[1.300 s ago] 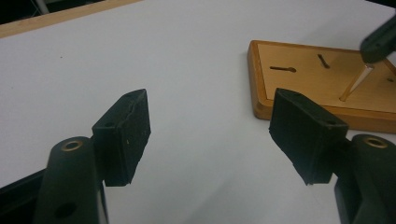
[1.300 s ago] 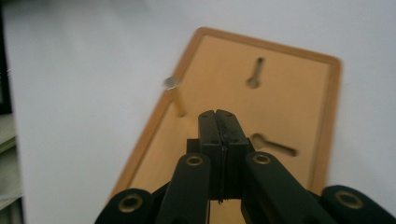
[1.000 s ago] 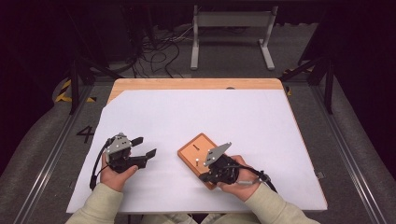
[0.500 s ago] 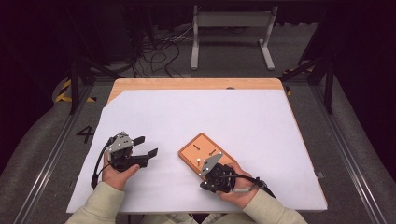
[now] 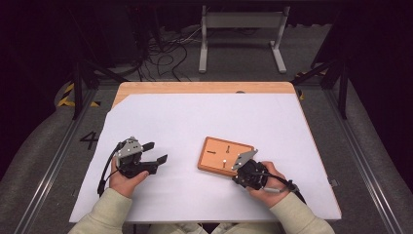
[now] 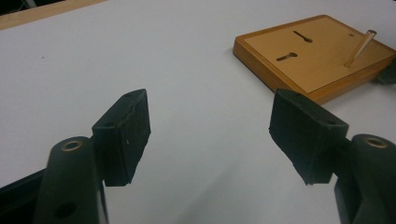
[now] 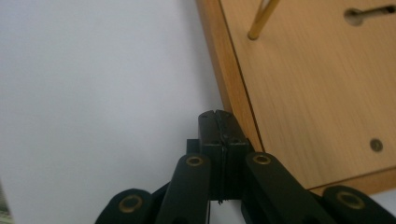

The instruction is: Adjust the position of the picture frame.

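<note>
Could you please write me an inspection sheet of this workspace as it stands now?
Surface: white sheet over a wooden table.
Job's things: wooden board flat on the sheet, with keyhole slots and a slim peg standing tilted.
Clutter: nothing seen.
Grippers: left gripper open, holding nothing, resting left of the board; right gripper shut, holding nothing, tips at the board's edge.
Cables: one trails from each gripper; a loose tangle on the floor beyond the table.
Surroundings: dark room, grey metal stand, floor rails.
</note>
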`<state>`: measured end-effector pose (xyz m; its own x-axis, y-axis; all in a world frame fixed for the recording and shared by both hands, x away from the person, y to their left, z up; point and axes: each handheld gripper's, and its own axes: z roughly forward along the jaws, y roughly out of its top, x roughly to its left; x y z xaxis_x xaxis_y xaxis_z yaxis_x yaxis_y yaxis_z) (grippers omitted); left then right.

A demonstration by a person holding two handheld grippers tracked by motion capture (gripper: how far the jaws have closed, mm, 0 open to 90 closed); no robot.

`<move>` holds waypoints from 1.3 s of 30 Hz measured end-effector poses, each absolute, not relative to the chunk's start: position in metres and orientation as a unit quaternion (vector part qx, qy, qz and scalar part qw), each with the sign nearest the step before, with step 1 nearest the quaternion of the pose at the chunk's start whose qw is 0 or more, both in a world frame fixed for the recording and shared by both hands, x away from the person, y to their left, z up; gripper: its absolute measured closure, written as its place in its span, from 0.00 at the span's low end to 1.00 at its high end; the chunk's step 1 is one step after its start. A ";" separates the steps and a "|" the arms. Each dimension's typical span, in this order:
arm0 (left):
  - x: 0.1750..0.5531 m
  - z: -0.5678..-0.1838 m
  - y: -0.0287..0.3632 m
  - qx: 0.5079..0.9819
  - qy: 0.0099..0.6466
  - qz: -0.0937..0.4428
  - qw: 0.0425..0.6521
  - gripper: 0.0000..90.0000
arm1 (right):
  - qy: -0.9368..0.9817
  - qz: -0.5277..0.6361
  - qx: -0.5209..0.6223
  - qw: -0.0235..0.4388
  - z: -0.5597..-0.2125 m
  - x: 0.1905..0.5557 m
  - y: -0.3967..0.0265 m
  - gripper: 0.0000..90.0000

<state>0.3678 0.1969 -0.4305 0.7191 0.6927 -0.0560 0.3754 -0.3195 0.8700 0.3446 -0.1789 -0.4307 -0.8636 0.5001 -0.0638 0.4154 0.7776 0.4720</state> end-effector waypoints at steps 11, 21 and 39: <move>0.368 -0.431 0.196 0.794 0.342 0.164 0.476 0.33 | 0.905 0.288 0.295 0.100 -0.410 0.360 -0.213 1.00; 0.366 -0.432 0.196 0.799 0.340 0.168 0.468 0.33 | 0.834 0.287 0.438 0.175 -0.417 0.400 -0.262 1.00; 0.364 -0.432 0.196 0.801 0.342 0.169 0.461 0.32 | 0.851 0.276 0.426 0.132 -0.437 0.429 -0.226 1.00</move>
<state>0.3638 0.1958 -0.4325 0.7090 0.7039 -0.0442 0.3926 -0.3418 0.8539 0.4290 -0.2265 -0.4373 -0.6022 0.7983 0.0110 0.6527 0.4843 0.5826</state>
